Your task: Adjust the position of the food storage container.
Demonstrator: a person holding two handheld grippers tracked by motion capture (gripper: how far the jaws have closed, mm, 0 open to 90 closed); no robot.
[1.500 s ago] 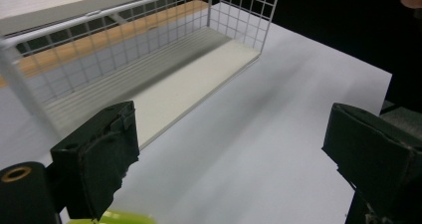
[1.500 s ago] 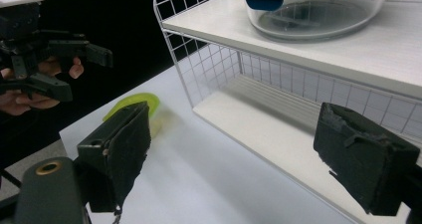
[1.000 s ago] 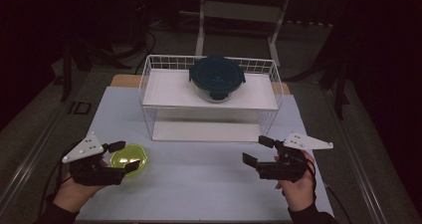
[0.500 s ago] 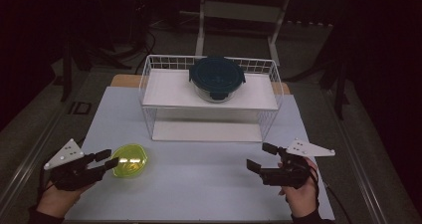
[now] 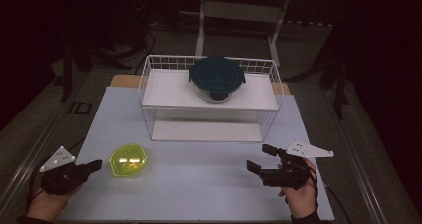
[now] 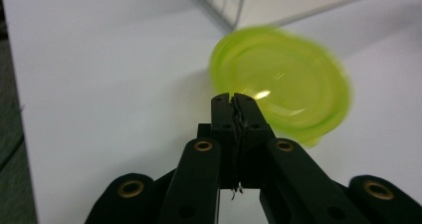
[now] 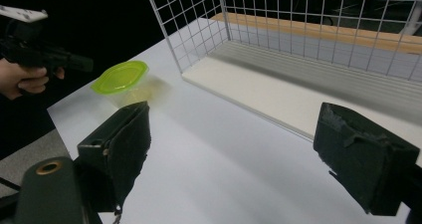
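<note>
High view: left gripper (image 5: 94, 165) sits low at the near-left edge of the table (image 5: 209, 174), held in a hand (image 5: 47, 204), tips pointing right toward the green bowl (image 5: 128, 160). Jaws have just been closing and now meet, nothing between them. The bowl rests on the table just beside the tips, a small gap between, no contact. Right gripper (image 5: 261, 159) is at the near-right, held in the other hand (image 5: 298, 199), jaws spread wide and empty, aimed left and slightly away from the person. A white wire rack (image 5: 211, 97) stands mid-table beyond both; a round container with a dark lid (image 5: 216, 78) sits on its upper shelf, its lower shelf bare

Left gripper view: black jaws pressed tip to tip (image 6: 234, 98), no object pinched. The green bowl (image 6: 283, 82) lies right ahead and a bit to the right, its near rim partly behind the tips, slightly motion-blurred. A corner of the wire rack (image 6: 234, 5) shows at the top

Right gripper view: both pads (image 7: 124, 134) stand far apart with only table surface between them. The green bowl (image 7: 121, 77) is well off at upper left, the left gripper (image 7: 87, 63) level with it just to its left, not touching. The wire rack (image 7: 298, 30) fills the upper right
</note>
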